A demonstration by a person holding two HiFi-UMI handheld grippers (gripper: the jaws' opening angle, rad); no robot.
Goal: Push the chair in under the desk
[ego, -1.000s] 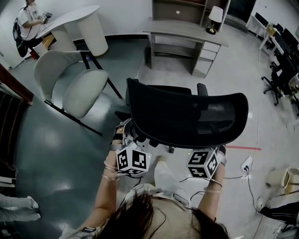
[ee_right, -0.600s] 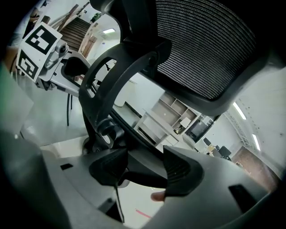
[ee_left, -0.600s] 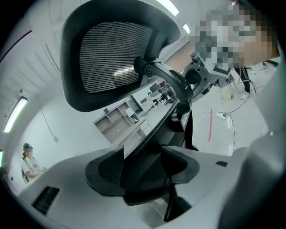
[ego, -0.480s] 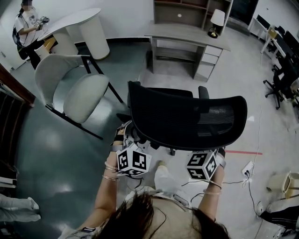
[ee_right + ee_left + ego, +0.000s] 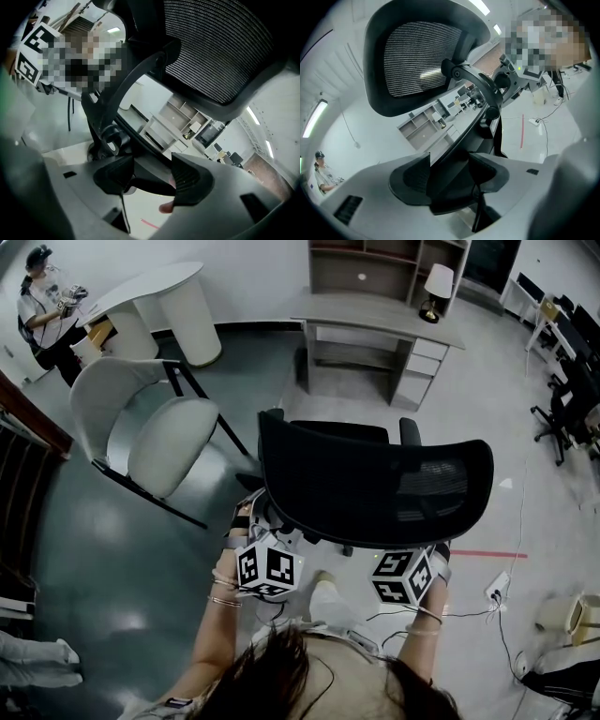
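A black mesh-backed office chair [image 5: 375,486] stands in mid floor, its backrest toward me. The grey desk [image 5: 375,307] with drawers on its right lies beyond it, across a gap of floor. My left gripper [image 5: 450,172] is shut on a black bar of the chair's back frame below the backrest. Its marker cube [image 5: 267,568] shows under the backrest's left end. My right gripper [image 5: 152,180] is shut on the frame bar at the other side, with its marker cube [image 5: 403,577] under the right end. In the head view the backrest hides both sets of jaws.
A white shell chair [image 5: 150,427] stands to the left and a white round table [image 5: 159,296] behind it, where a person [image 5: 42,301] stands. A lamp [image 5: 436,282] sits on the desk. Cables and a power strip [image 5: 495,582] lie at the right, past red floor tape [image 5: 487,554].
The chair and both grippers have edged forward toward the desk, which now sits slightly nearer in the view. Both grips stay the same. The far person has shifted left.
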